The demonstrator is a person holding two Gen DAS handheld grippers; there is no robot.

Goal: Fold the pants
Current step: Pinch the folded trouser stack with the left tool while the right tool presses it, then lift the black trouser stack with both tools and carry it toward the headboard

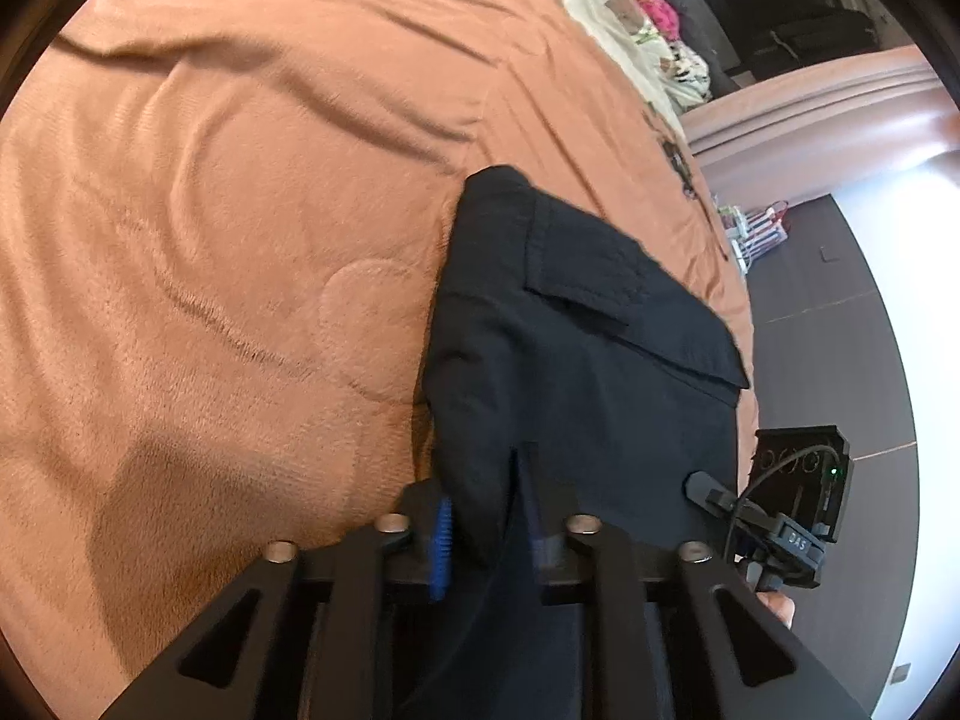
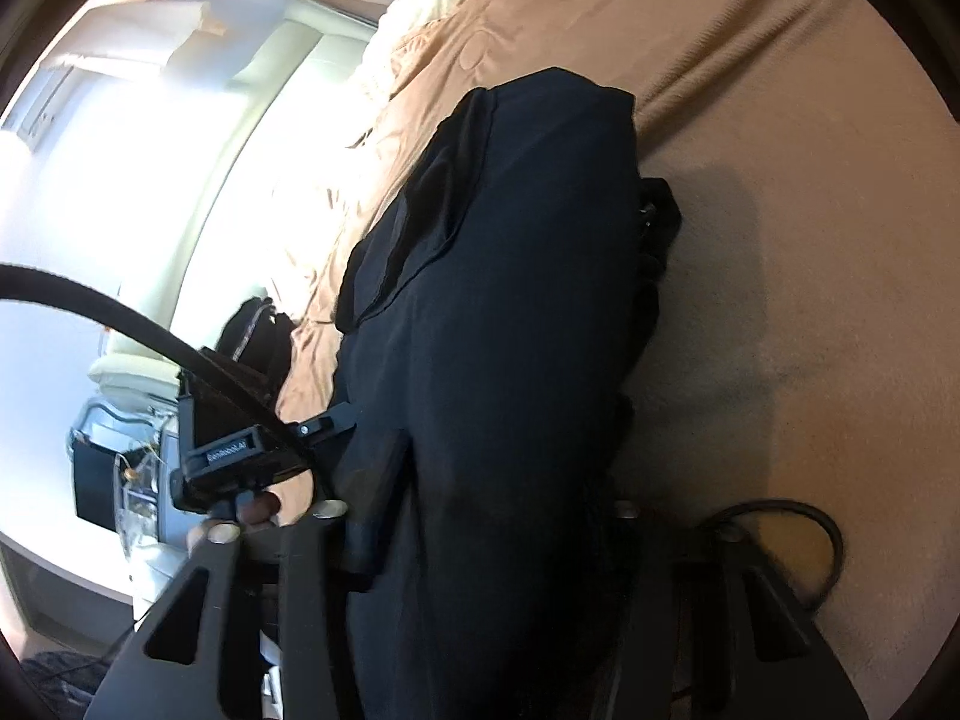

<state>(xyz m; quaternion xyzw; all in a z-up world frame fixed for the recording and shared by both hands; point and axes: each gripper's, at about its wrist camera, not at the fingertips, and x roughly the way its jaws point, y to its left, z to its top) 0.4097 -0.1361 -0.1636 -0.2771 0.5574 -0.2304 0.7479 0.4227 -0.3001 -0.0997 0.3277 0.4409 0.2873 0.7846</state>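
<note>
Left wrist: left gripper (image 1: 480, 516) clamped on a fold of the dark cargo pants (image 1: 576, 348), draped over the orange bed blanket (image 1: 210, 210) near its edge.

Right wrist: right gripper (image 2: 498, 540) buried in dark pants (image 2: 510, 300); thick cloth between its fingers, apparently pinched. Risk: uneven hold, bunched layers slipping loose and spoiling the fold.

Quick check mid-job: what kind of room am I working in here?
Most likely a bedroom. The dark pants lie on a wide bed under a tan plush blanket, with patterned bedding at its far end and dark flooring beside it.
</note>
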